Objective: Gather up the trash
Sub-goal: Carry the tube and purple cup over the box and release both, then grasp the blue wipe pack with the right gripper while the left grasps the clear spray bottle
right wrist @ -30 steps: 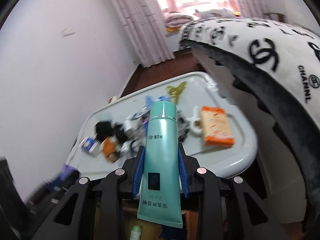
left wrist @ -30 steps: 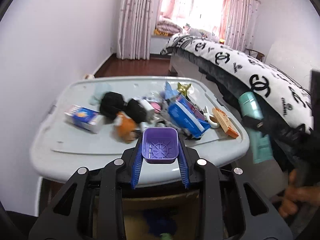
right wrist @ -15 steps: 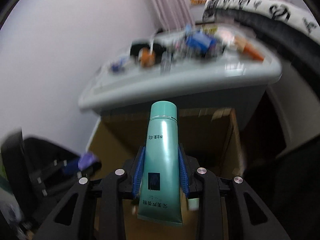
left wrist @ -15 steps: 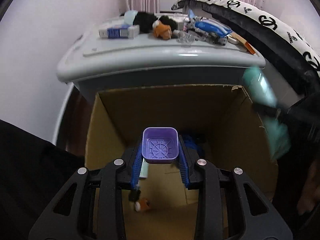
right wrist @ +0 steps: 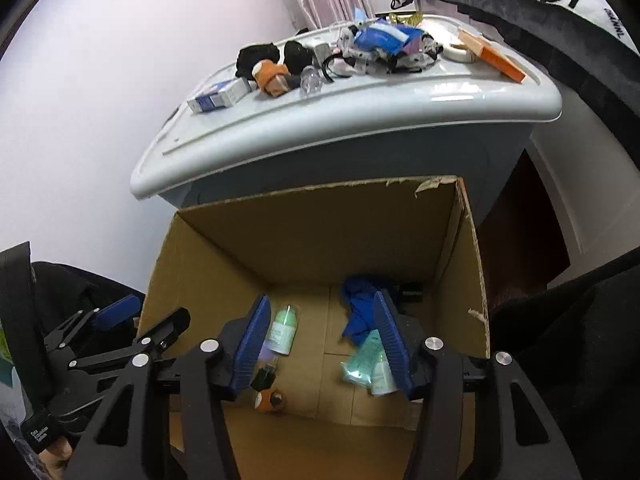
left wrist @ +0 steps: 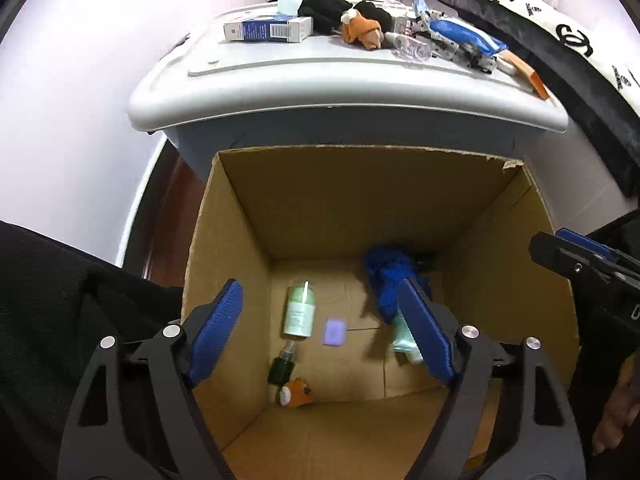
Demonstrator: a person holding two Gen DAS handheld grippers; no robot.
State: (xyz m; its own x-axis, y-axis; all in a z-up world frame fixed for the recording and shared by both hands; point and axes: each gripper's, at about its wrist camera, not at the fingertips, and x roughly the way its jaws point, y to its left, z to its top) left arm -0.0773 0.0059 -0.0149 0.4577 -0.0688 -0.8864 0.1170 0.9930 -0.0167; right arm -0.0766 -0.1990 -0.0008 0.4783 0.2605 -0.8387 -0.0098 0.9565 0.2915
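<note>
Both grippers hang over an open cardboard box, and both have their blue fingers spread wide apart with nothing held between them.

Seen from the left gripper, a small purple square cup appears slightly blurred between the fingers, over the box floor; whether it rests on the floor cannot be told. Just beside it, toward the left finger, lies a pale green bottle with a dark green bottle and an orange plush toy nearer the camera. By the right finger lies crumpled blue cloth.

From the right gripper, a teal tube is visible beside the right finger, blurred, lying diagonally; the left view mostly hides it behind a finger. This view hardly shows the purple cup, only a faint purple smear at the left finger.

Beyond the fingertips in both views stands a grey storage bin lid carrying a blue and white carton, black cloth, an orange box and a blue packet.
</note>
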